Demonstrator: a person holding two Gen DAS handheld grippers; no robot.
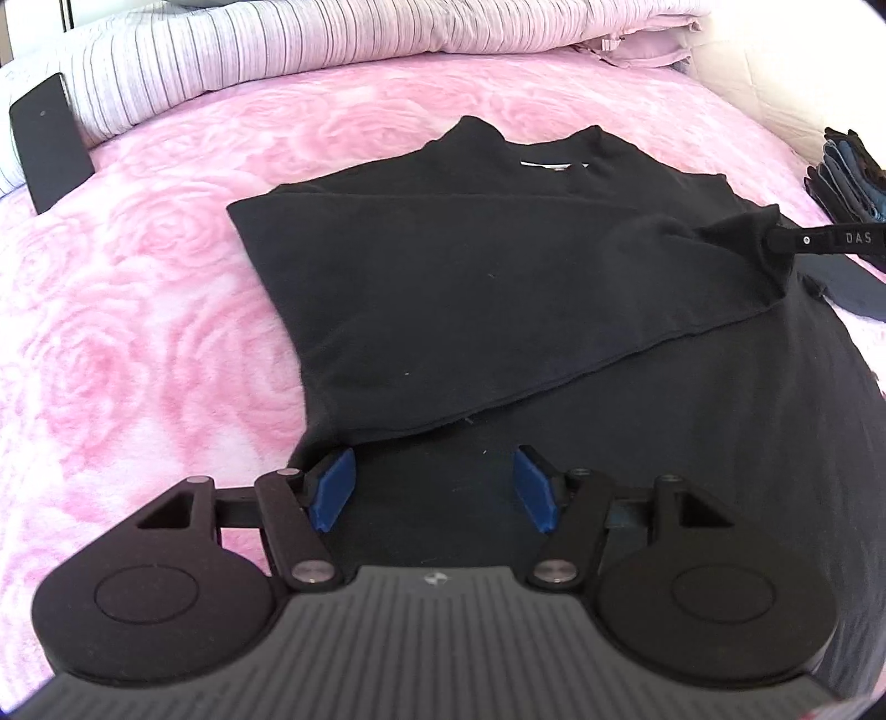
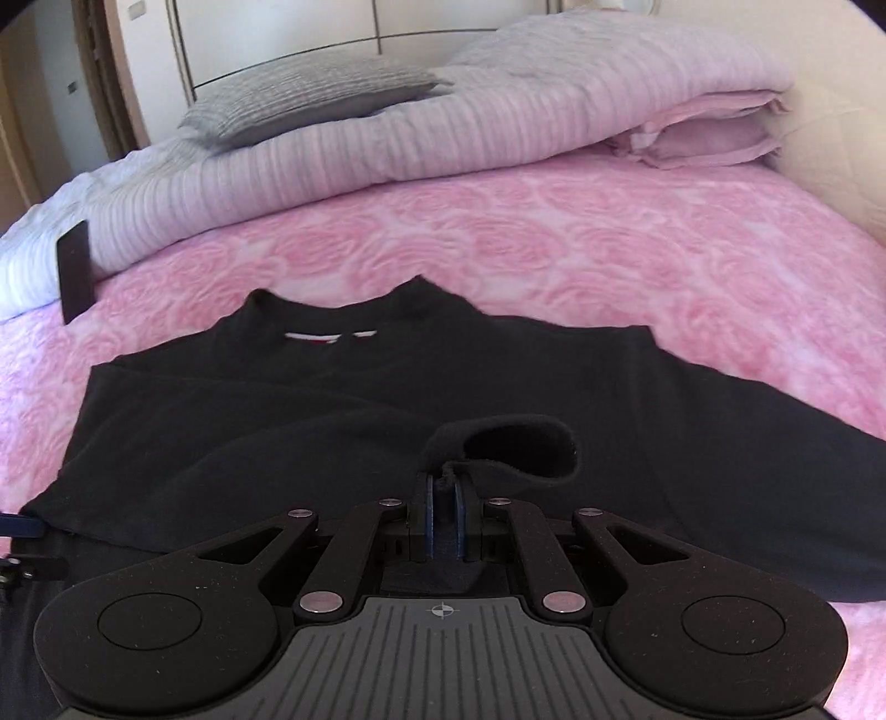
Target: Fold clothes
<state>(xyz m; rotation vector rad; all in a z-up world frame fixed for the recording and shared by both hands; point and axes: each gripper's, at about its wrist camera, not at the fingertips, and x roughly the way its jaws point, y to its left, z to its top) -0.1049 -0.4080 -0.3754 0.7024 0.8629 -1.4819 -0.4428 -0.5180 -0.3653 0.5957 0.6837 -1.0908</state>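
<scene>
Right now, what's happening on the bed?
A person with a claw in each hand is folding a black T-shirt spread on the pink rose-patterned blanket. The right claw is shut on a fold of the shirt's fabric, a sleeve or edge by the look of it, and holds it over the shirt's body. The left claw is open above the shirt's near edge, gripping nothing. One side of the shirt already lies folded across the body.

A pink rose-patterned blanket [image 1: 138, 310] covers the bed. Along its far edge lies a rolled, striped pale duvet [image 2: 443, 138], with a grey ribbed pillow [image 2: 310, 99] resting on top and folded pink bedding [image 2: 714, 133] to the right. A flat black rectangular object [image 1: 50, 144] leans against the duvet at the left. Behind stands a white wardrobe [image 2: 277, 39].
</scene>
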